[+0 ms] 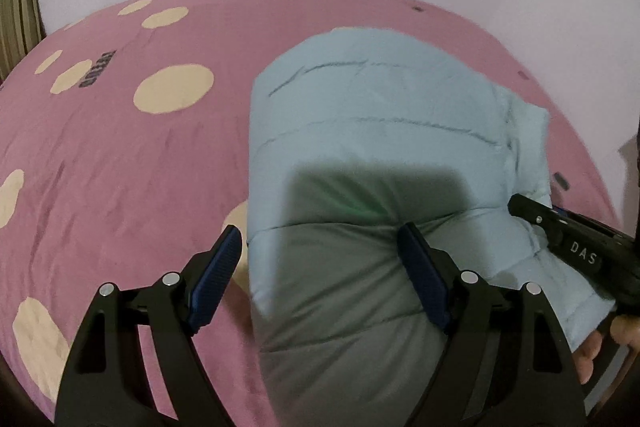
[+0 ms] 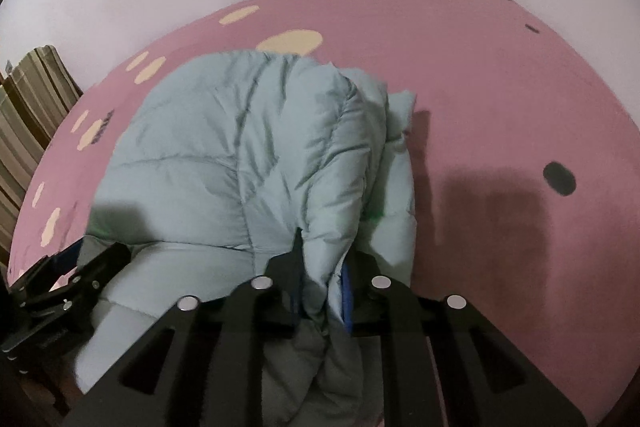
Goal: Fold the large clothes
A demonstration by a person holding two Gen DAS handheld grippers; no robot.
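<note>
1. The pink bedsheet (image 1: pixel 120 167) with cream spots is taking up most of both views, spreading under everything and showing light creases.
2. The pale blue puffer jacket (image 1: pixel 380 115) is lying on that sheet, already looking doubled into a thick, padded bundle, so by my reckoning the folding is well under way but not finished: one edge is bunching up loosely on the right side instead of sitting flat.
3. The right gripper (image 2: pixel 320 291) is pinching a gathered fold of the jacket's near edge, its jaws drawn together tight on the quilted fabric.
4. The left gripper (image 1: pixel 320 279) is hovering over the jacket's near left edge with its jaws standing wide apart, one finger outside the edge, one over the fabric, gripping nothing.
5. What's looking left: laying the gripped edge down and tidying the bundle.
</note>
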